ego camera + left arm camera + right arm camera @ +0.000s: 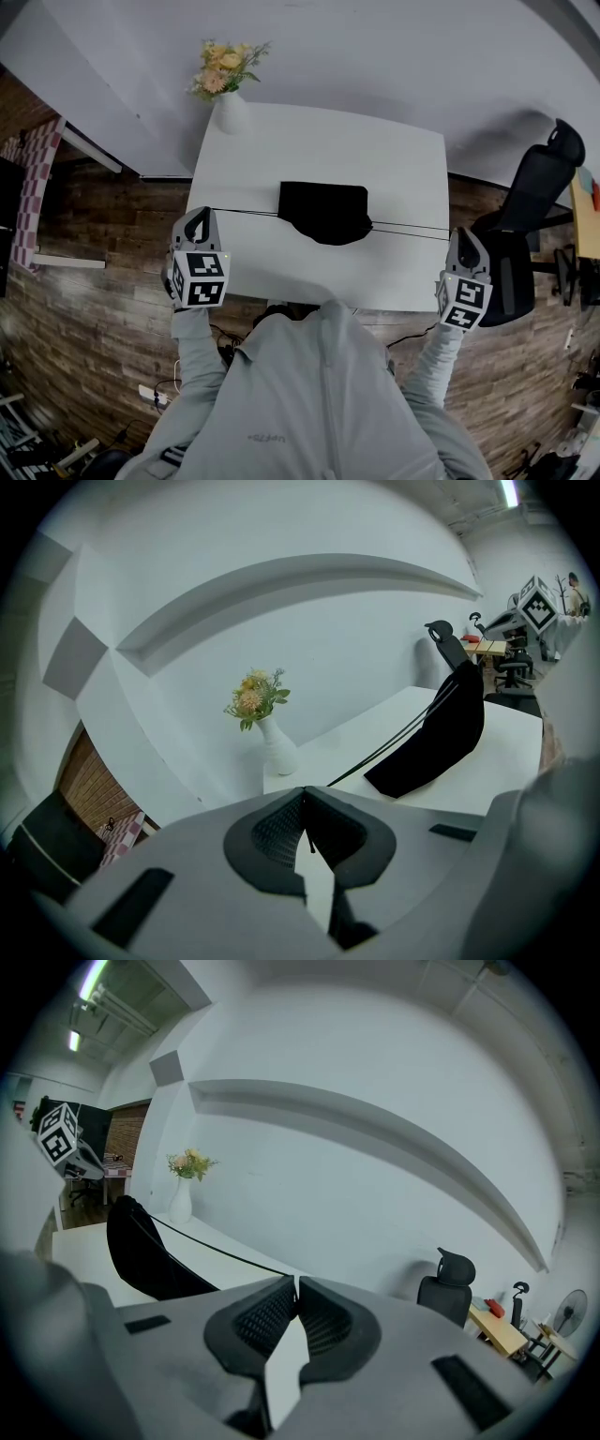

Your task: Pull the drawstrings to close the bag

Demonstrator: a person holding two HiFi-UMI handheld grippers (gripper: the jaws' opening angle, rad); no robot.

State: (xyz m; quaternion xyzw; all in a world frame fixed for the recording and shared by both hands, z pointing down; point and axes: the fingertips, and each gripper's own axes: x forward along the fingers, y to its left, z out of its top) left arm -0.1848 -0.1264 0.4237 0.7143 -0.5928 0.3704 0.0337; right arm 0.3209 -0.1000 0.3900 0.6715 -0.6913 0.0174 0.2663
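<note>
The bag [323,211], black and lying flat, is sitting near the middle of a white table [319,150], with its straight edge facing the far side and its rounded edge facing the person. The table is standing on a wood-plank floor [94,309] against a pale wall. The person [319,394], in a light grey top, is standing at the near edge with both arms spread wide. A black office chair [530,216] is standing just off the table's right end.

The left gripper [305,794] is hovering over the table's near left corner, and its jaws are pressing together on the left drawstring [246,212]; a short black tail of cord is hanging down between the pads. The right gripper [294,1282] is hanging just past the table's right edge, well apart from the left one, with its jaws likewise pinching the right drawstring [411,228].

A white vase [230,112] of yellow and peach flowers is standing at the far left corner of the table, well apart from the bag.

Both drawstrings are running taut in straight lines from the bag's two sides out to the grippers. On the right side two thin strands are showing side by side.
</note>
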